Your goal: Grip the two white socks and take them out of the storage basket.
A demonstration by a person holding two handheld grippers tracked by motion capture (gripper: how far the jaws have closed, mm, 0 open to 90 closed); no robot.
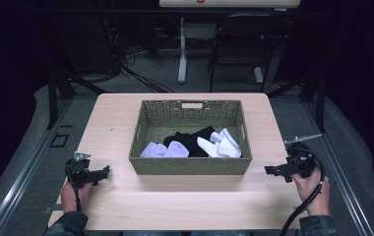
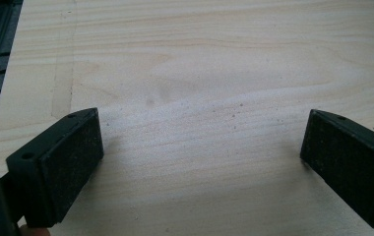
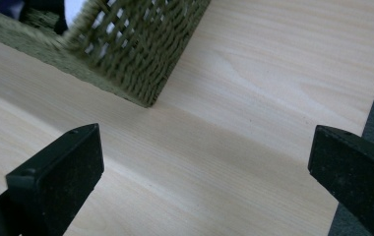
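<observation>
Two grippers are held low over a pale wooden table (image 1: 185, 201), one at each near corner, with a woven basket (image 1: 190, 165) set between them toward the middle.

At the left, the left gripper (image 1: 105, 171) is gripped by a hand (image 1: 70, 195) near the table's left edge, and its fingers (image 2: 59, 162) are spread wide with nothing between them; bare wood is seen under them in the left gripper view. It is kept apart from the basket's left wall.

In the middle, the olive basket is stood upright on the table, and socks are piled in its near half: white socks (image 1: 164, 149) at the left, a black sock (image 1: 190, 139) in the centre, more white socks (image 1: 222, 143) at the right.

At the right, the right gripper (image 1: 269, 170) is gripped by a hand (image 1: 314, 191) near the table's right edge, clear of the basket's right wall. Its fingers (image 3: 62, 169) are also spread wide and empty, and a corner of the basket is seen beyond them in the right gripper view.
</observation>
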